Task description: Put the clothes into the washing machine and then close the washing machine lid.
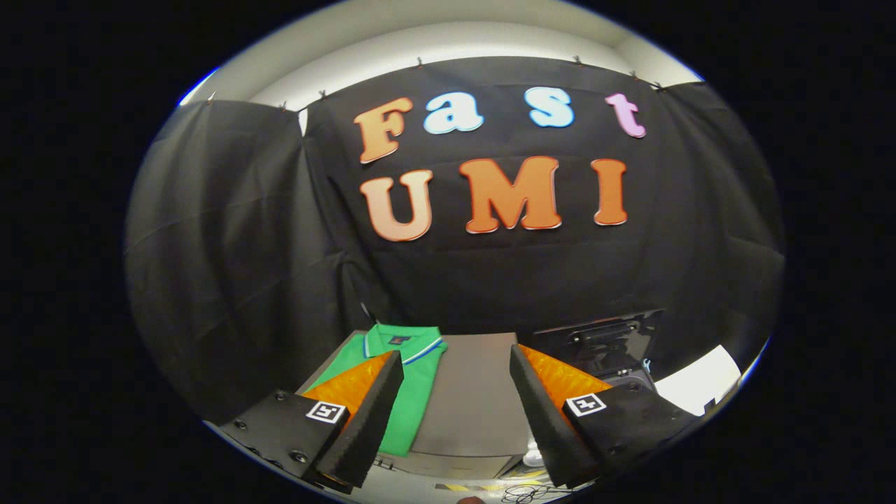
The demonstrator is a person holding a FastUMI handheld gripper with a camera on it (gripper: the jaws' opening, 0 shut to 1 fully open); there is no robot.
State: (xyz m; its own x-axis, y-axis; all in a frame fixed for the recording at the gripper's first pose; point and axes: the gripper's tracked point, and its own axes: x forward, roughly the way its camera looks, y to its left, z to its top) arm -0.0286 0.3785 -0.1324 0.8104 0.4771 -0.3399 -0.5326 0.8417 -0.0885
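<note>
claw view: my claw (455, 392) hangs wide open, empty, above the grey surface (476, 392). green polo shirt (413, 378) lies flat beyond my left finger; washing machine (609, 343), lid up, to the right. step 1, approx: reach shirt, pinch fabric.

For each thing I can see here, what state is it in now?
hand-held gripper: open, fingers wide apart, holding nothing.
green polo shirt: lying flat on the grey table, partly behind one finger, not yet picked up.
washing machine: beyond the other finger, black lid raised, open.
</note>
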